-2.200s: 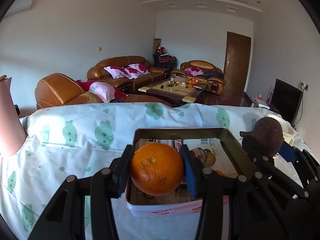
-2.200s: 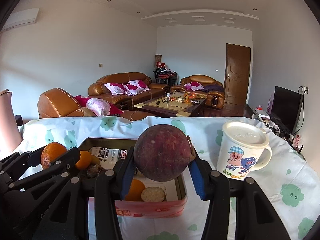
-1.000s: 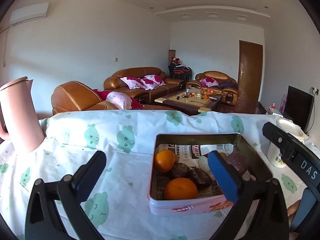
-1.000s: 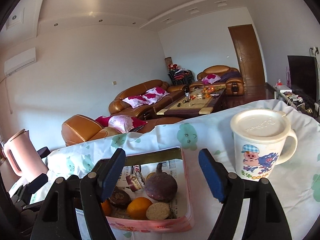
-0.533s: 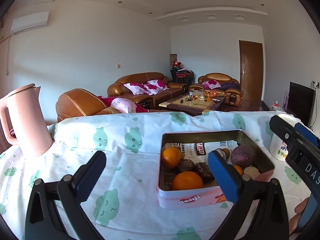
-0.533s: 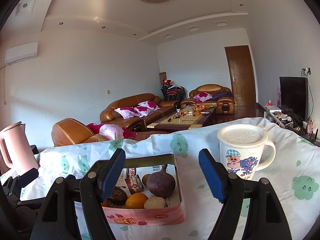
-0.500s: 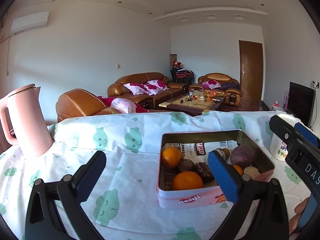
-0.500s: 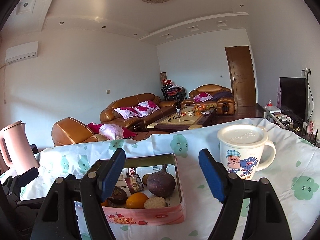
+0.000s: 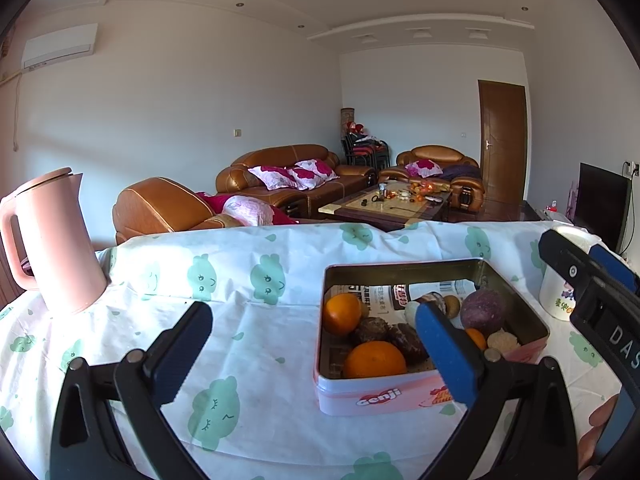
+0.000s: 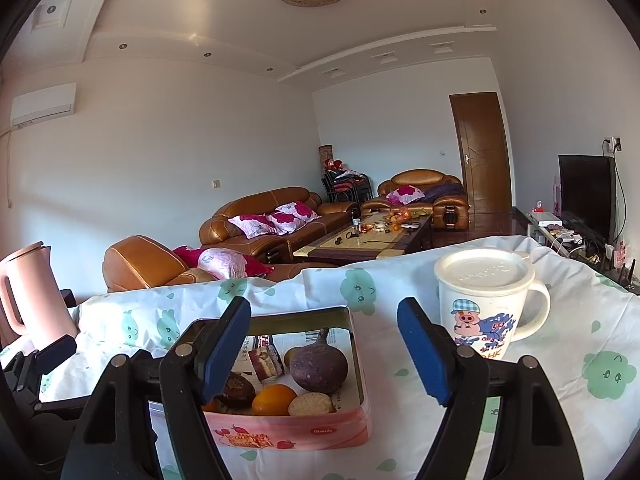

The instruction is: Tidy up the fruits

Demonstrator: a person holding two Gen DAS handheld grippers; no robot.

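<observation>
Living-room table (image 9: 280, 432) under a cloud-print cloth, sofas and coffee table far behind.

Nearest: left gripper (image 9: 314, 344) hanging over bare cloth, jaws spread wide, gripping nothing. Right gripper (image 10: 324, 344) likewise, jaws wide apart, empty, hovering just short of the tin's near wall.

Next out: pink tin (image 9: 400, 398) sitting on the cloth, holding all visible fruit. Two oranges (image 9: 375, 359) toward its left side, a dark purple round fruit (image 10: 319, 364) with a stem stub toward the right, a smaller orange (image 10: 274, 399) beside it, plus brown lumps and a pale rough round piece.

Handling guess: oranges looking firm, slightly yielding, dimpled skin giving decent friction; taking across the widest middle, light squeeze. Purple fruit looking hard-shelled, smooth, probably heaviest; gripping at the equator, avoiding the stem. Tin likely light and prone to sliding on the cloth if nudged.

Farther: lidded cartoon mug (image 10: 486, 304) standing right of the tin, pink kettle (image 9: 50, 240) at far left.

Hard to read: brown lumps not identifiable. Left jaw of each gripper blocking part of the tin. Printed paper lining hiding the tin floor. Mug contents hidden under the lid. No loose fruit showing on the cloth, so task looking close to done.
</observation>
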